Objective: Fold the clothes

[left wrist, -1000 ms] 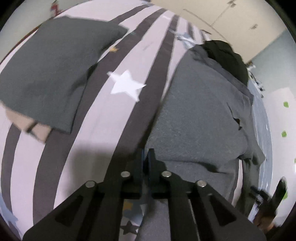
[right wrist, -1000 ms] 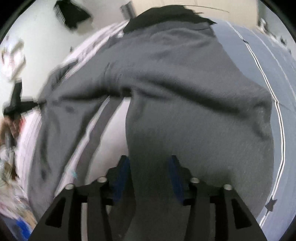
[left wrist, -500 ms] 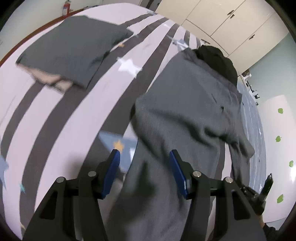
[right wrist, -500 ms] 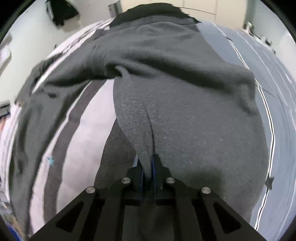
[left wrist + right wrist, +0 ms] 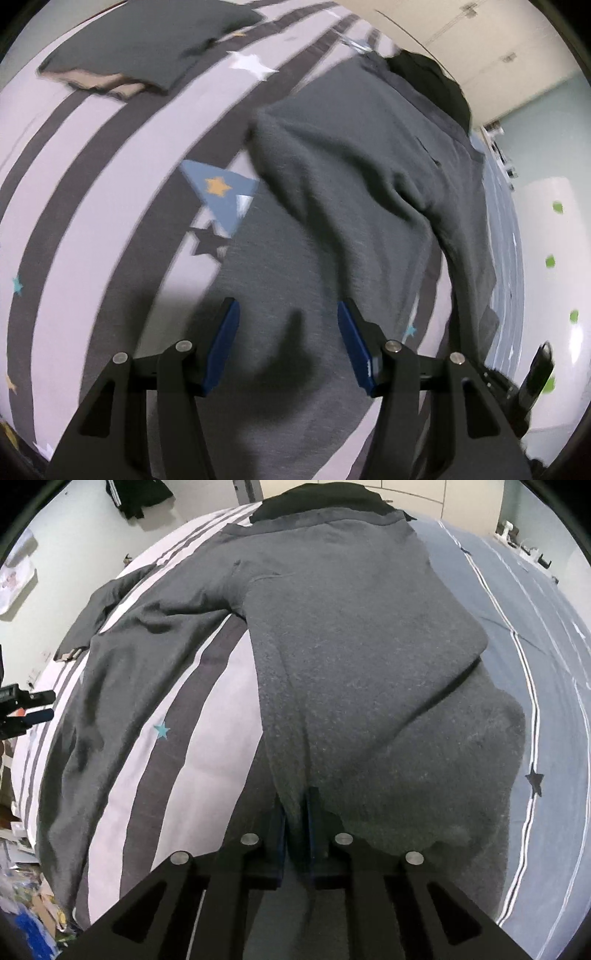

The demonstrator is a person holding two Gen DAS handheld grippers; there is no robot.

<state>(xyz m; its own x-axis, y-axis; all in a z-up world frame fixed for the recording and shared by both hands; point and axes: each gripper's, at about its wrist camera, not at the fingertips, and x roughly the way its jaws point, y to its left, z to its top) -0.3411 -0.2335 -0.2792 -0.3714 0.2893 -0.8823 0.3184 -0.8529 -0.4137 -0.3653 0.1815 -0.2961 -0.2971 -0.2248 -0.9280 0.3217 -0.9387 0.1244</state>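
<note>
While right gripper (image 5: 295, 808) loosens, sweatshirt (image 5: 351, 646) stays pinched.

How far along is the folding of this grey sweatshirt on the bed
Early. One side of the grey sweatshirt is folded over. The right claw pinches its hem; the left claw hangs open over it. The long sleeve lies spread on the striped bedsheet, unfolded.
</note>
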